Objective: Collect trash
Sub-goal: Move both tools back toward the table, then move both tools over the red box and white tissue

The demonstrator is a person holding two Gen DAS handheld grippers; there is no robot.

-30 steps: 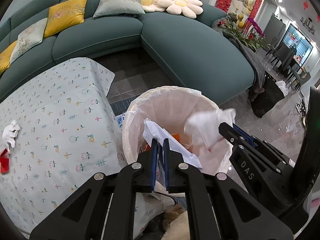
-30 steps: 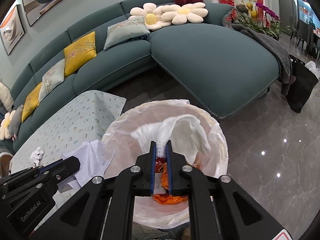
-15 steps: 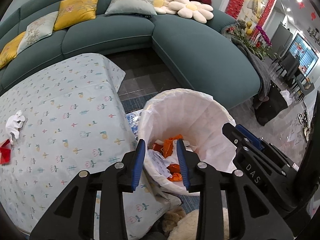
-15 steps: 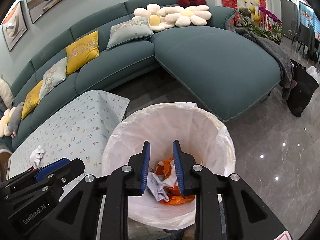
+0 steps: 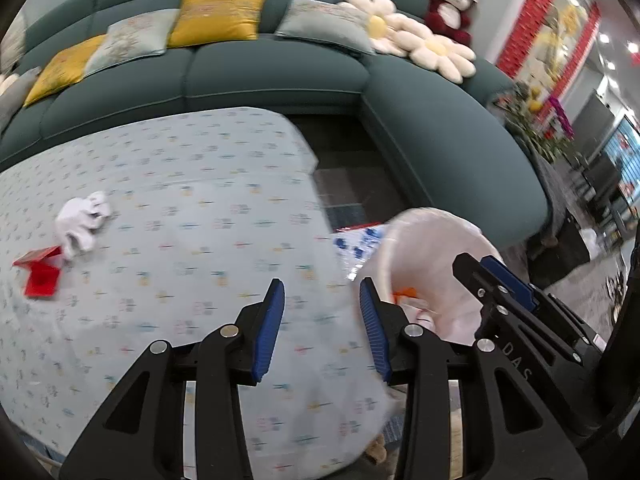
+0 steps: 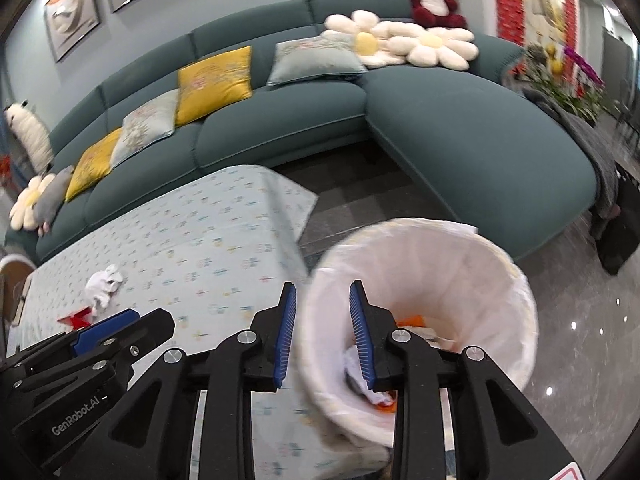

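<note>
Nothing is being held between the jaws of the left claw (image 5: 322, 328) or the right claw (image 6: 322, 330); both are opening. A crumpled white tissue (image 5: 82, 222) is lying on the surface (image 5: 208, 184), touching red scraps (image 5: 40, 276). Being light and soft, it is probably best pinched at its bunched middle.

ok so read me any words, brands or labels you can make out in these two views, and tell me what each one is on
"GenRobot.AI": on the black body of the left tool, seen from the right wrist.
"DAS": on the black body of the right tool, seen from the left wrist.
Red wall banner: too blurred to read.
Blue-printed packaging by the bin: too blurred.
</note>
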